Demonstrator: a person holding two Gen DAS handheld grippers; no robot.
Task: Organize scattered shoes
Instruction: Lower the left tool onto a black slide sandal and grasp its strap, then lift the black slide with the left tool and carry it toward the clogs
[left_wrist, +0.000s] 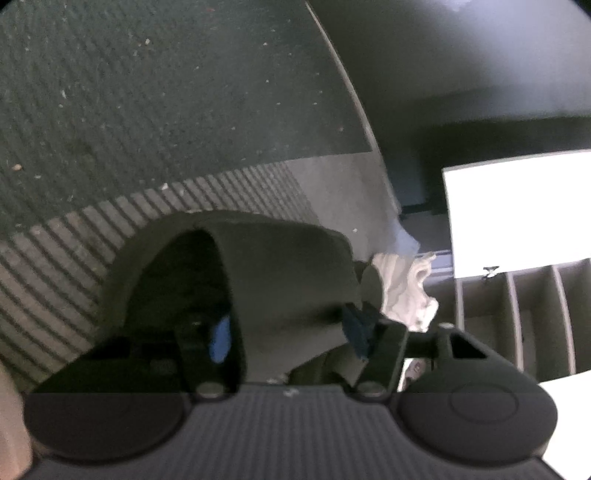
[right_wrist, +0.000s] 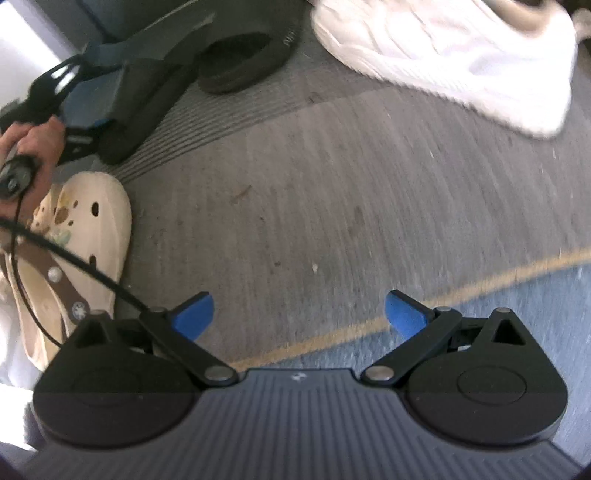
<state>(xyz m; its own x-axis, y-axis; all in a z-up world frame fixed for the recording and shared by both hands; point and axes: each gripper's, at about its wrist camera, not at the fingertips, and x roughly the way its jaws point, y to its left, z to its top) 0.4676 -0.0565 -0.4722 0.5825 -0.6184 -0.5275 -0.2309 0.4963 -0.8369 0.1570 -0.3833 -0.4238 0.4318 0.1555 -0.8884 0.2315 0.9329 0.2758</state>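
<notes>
Left wrist view is filled by a dark slide sandal (left_wrist: 258, 280), with the left gripper (left_wrist: 291, 332) set around its wide top strap. One blue pad (left_wrist: 220, 339) is seen inside the shoe's opening and the other dark finger (left_wrist: 356, 332) is seen on the outside of the strap, so the strap is between the jaws; whether it is squeezed tight cannot be told through the blur. A grey ribbed mat (left_wrist: 74, 258) and a dark green carpet (left_wrist: 147, 92) are seen under and behind the shoe. A white crumpled cloth (left_wrist: 406, 291) is seen just beside the shoe, and a white rack with slots (left_wrist: 517, 314) is seen further to that side. From the right wrist view, the right gripper (right_wrist: 299, 314) is seen wide open with nothing between its blue pads (right_wrist: 195, 314), held over the grey floor (right_wrist: 314, 184) near a yellow line (right_wrist: 369, 325). A white sneaker (right_wrist: 461, 62) is seen at the top, well apart from the gripper. A cream clog (right_wrist: 85, 240) is seen at the side, close to a hand (right_wrist: 29, 147)
</notes>
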